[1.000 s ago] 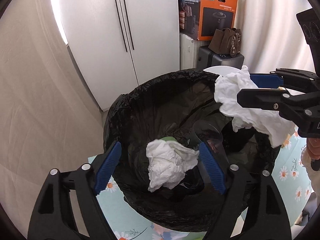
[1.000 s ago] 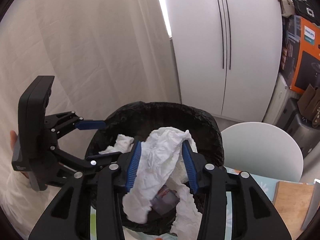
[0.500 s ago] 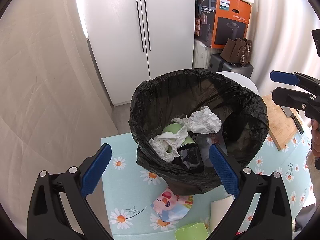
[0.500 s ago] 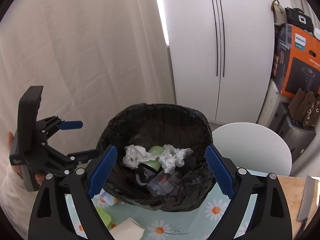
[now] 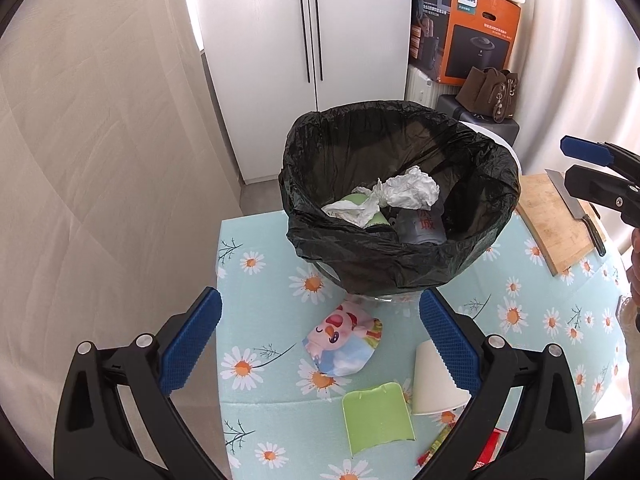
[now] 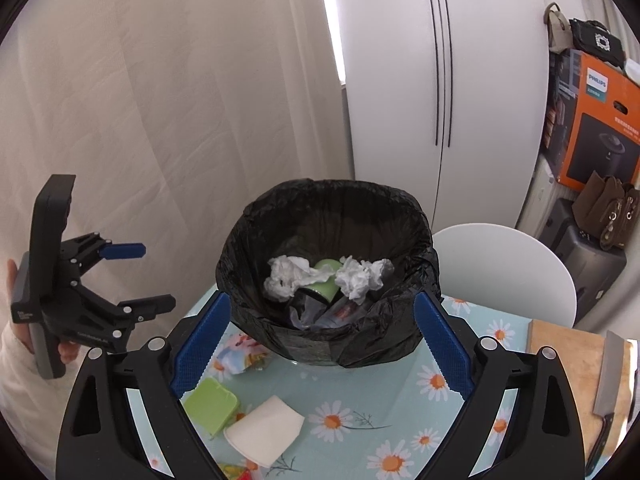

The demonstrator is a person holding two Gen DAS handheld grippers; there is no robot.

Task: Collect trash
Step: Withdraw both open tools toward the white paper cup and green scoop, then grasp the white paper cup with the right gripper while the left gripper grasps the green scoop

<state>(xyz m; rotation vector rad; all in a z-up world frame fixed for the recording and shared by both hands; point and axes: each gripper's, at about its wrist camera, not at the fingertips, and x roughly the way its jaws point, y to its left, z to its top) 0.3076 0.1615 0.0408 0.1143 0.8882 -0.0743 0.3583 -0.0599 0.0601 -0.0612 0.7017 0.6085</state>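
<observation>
Holding both tongs over a table (image 5: pixel 532 280) with a daisy-print cloth, I look down at a bin lined with a black bag (image 5: pixel 400 240). My left gripper (image 5: pixel 320 344) has its jaws spread wide with nothing between them; the right gripper (image 6: pixel 320 344) has just been opening and is likewise empty. Inside the bin lie crumpled white tissues (image 5: pixel 408 190), a green cup (image 6: pixel 326 280) and a grey container printed with red Chinese characters (image 5: pixel 424 224) (one looks like 城). On the cloth nearer me, outside the bin, sit a cartoon pig wrapper (image 5: pixel 342 344), a green sponge-like block (image 5: pixel 376 416) and a white paper cup (image 5: pixel 434 380). To the right rests a wooden board (image 5: pixel 556 220) with a cleaver (image 6: pixel 608 380). Behind, an orange box reads "PHILIPS" (image 5: pixel 480 36).
</observation>
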